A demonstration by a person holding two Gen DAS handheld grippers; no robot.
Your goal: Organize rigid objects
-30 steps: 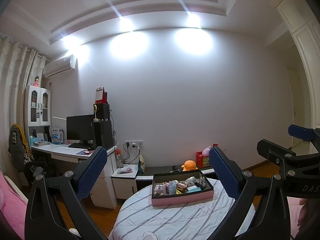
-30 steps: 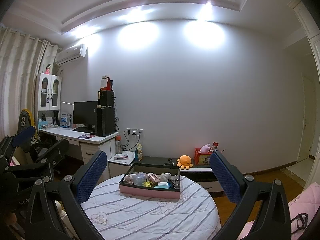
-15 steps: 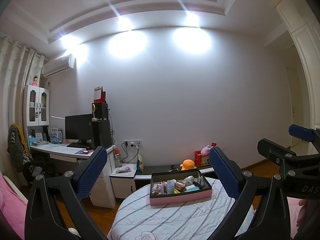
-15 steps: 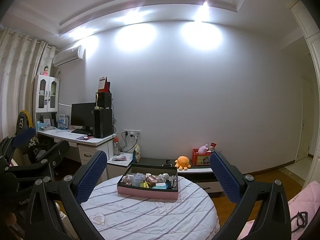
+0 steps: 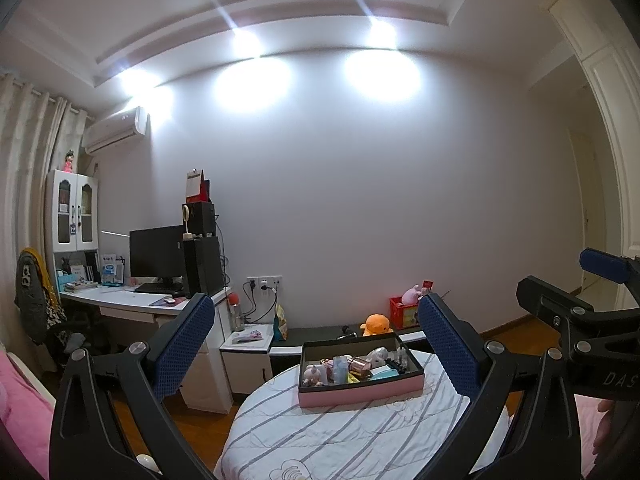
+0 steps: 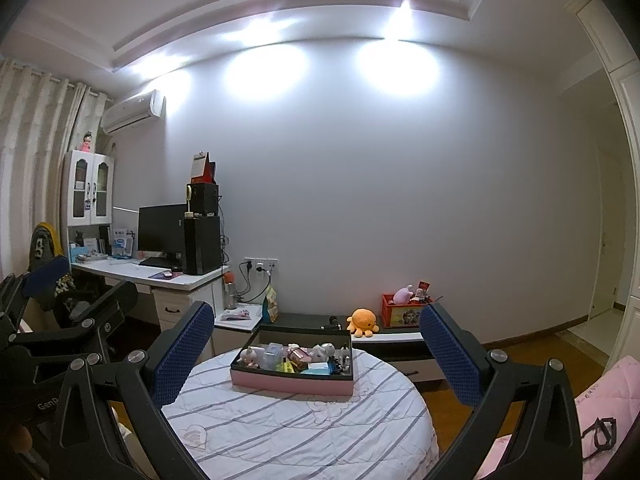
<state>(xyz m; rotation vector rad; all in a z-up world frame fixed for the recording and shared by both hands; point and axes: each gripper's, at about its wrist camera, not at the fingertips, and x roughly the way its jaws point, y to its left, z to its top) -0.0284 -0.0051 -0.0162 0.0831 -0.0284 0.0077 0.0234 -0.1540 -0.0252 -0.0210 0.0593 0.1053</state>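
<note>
Small rigid objects [image 5: 356, 367] — figurines, little bottles and boxes — fill a pink-sided tray [image 5: 360, 390] on the round table [image 5: 340, 440] under its striped cloth. In the left wrist view, we hold the left hand-held gripper [image 5: 316, 344] released and empty, its blue pads spread wide, well back from the table. Over the last second the tray has slid slightly lower and leftward in this view, the desk and monitor [image 5: 156, 256] shifting with it; we read that as a small drift of the camera, not a move of the tray. The other hand-held gripper shows at the right edge of this view.

In the right wrist view, the right hand-held gripper [image 6: 316, 344] also hangs released with nothing between its pads, and the tray [image 6: 292, 384] sits near the table's far side, the objects [image 6: 296, 356] heaped inside it. Here too the scene has shifted only a little, the tray now a touch higher and more central. Nothing lies loose on the cloth that we can see. For the task, that fits either objects already gathered in, or a heap waiting to be sorted.
</note>
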